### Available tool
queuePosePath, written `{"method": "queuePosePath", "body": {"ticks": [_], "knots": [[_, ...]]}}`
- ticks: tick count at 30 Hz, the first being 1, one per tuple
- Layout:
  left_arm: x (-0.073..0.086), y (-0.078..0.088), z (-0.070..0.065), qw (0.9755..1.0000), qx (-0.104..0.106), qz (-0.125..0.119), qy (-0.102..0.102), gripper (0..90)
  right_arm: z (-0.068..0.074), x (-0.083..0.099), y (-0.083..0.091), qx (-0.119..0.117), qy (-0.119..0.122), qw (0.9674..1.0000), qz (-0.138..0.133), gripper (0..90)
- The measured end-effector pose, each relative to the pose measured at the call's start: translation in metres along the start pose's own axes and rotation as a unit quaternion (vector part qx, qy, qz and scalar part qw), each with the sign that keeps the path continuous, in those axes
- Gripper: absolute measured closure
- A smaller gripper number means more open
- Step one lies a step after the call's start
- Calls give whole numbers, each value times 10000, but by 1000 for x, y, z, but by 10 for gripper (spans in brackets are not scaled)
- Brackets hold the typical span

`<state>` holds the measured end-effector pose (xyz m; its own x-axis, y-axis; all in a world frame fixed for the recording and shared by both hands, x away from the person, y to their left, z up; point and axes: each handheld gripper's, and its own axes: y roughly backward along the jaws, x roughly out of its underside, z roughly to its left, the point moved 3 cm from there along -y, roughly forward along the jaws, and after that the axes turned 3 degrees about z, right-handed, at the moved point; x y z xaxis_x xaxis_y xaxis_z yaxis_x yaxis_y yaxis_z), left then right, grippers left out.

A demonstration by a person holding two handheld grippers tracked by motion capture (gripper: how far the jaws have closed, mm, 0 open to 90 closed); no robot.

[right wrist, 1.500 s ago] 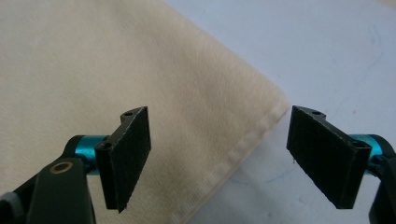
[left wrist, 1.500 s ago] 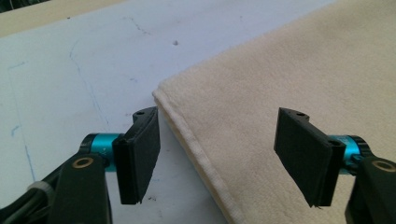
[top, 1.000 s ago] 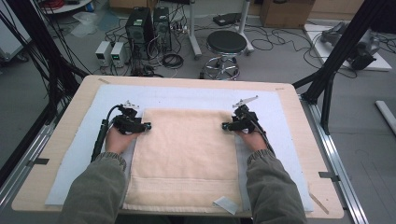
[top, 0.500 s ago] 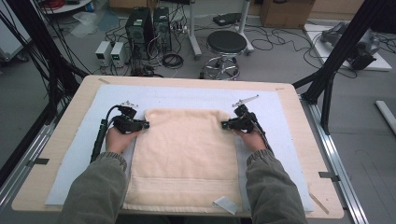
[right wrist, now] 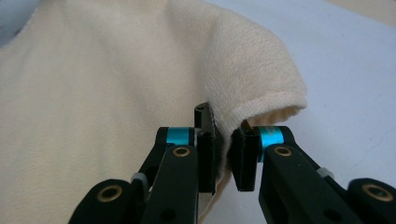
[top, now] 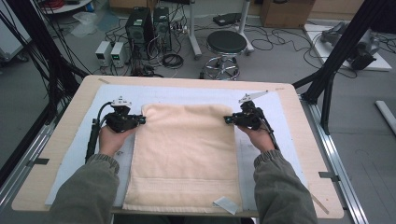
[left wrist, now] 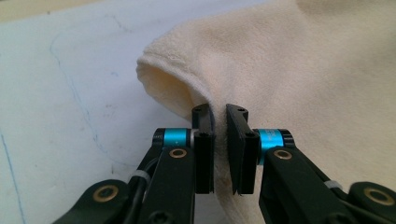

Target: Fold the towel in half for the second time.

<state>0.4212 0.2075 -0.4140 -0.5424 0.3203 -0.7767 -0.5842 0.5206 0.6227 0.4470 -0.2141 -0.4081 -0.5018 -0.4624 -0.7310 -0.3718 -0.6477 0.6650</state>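
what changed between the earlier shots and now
Both grippers closed on the far corners of the cream towel: the left gripper and right gripper now pinch its edge and have begun lifting it, so the corners curl up. The rest of the towel stays flat on the table.

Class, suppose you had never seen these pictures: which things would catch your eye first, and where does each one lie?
First comes the cream towel, spread down the middle of the pale blue mat on the wooden table. Next, the left gripper and the right gripper, each with jaws pinched on a far corner of the towel, one at either side. Beyond the table, a black stool stands on the floor among cables.
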Motion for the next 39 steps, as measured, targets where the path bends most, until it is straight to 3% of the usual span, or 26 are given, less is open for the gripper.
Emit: {"method": "queuePosePath", "body": {"ticks": [4, 8, 10, 13, 19, 24, 27, 29, 35, 39], "knots": [[1, 23, -11, 9994, 51, -305, -178, 815, 14, -4, 15, -79, 246, 9996, -104, 827], [16, 45, -26, 9981, 27, -413, -464, 814, 39, -1, 37, -158, 508, 9984, -196, 826], [27, 55, -36, 9972, 108, -496, -554, 813, 54, 7, 46, -175, 701, 9973, -103, 824], [49, 65, -51, 9962, 218, -552, -638, 812, 74, 25, 53, -260, 733, 9970, 16, 823], [88, 74, -69, 9956, 428, -323, -767, 789, 101, 59, 52, -396, 744, 9960, 291, 811], [108, 88, -64, 9968, 437, -167, -653, 756, 104, 87, 46, -510, 517, 9964, 444, 757], [117, 95, -58, 9975, 390, -98, -579, 728, 102, 96, 47, -504, 356, 9974, 367, 615], [118, 98, -55, 9978, 402, -146, -505, 675, 100, 98, 51, -446, 279, 9981, 308, 568], [95, 96, -53, 9970, 507, -312, -494, 517, 91, 88, 63, -300, 192, 9994, -30, 406], [74, 85, -51, 9960, 560, -366, -584, 434, 87, 74, 59, -203, 351, 9992, -66, 371]]}}
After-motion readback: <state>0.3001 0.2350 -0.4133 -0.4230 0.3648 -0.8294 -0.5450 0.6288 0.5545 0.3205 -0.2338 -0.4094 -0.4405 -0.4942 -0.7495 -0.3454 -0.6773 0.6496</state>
